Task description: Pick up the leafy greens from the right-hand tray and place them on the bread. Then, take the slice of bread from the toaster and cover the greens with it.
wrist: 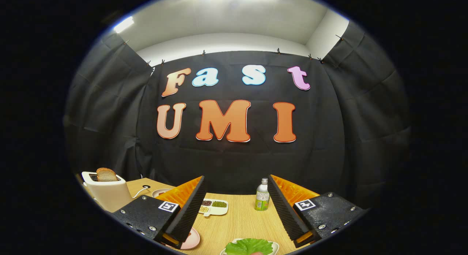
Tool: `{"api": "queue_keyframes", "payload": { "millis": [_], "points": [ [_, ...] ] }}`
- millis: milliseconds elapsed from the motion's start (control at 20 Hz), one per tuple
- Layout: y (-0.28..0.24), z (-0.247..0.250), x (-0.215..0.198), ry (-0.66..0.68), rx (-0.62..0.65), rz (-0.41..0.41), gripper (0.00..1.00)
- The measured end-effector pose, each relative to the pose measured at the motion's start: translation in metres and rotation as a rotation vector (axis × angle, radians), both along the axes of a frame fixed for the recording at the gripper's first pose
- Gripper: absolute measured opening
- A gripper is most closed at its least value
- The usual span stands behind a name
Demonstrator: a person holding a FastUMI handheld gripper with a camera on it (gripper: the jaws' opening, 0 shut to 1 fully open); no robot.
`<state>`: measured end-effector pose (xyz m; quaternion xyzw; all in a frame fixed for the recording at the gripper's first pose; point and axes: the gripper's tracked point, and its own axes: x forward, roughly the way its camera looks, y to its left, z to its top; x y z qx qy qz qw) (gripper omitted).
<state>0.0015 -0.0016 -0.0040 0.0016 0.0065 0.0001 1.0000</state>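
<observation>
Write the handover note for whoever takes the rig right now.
Tool: open, fingers wide apart, holding nothing, raised above the wooden table.
Leafy greens: on their white tray, low between the fingers, untouched.
Toaster: beyond the left finger, bread slice standing in its slot.
Pink plate: by the left finger, mostly hidden; I cannot tell whether the base bread is on it.
Done: nothing yet.
Left: grasp greens, lay them on the bread, then cover with the toaster slice.

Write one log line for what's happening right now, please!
gripper: open, holding nothing | leafy greens: on tray, between fingers | bread slice: in toaster | step: greens not picked
</observation>
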Motion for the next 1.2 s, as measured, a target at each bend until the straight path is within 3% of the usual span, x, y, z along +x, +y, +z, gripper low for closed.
{"api": "queue_keyframes", "payload": {
  "millis": [500,750,1200],
  "points": [
    [0.004,0.002,-0.001,0.007,0.004,0.016,0.99],
    [0.008,-0.011,0.002,0.066,0.042,0.035,0.99],
    [-0.001,-0.041,0.008,0.213,-0.017,0.04,1.0]
  ]
}}
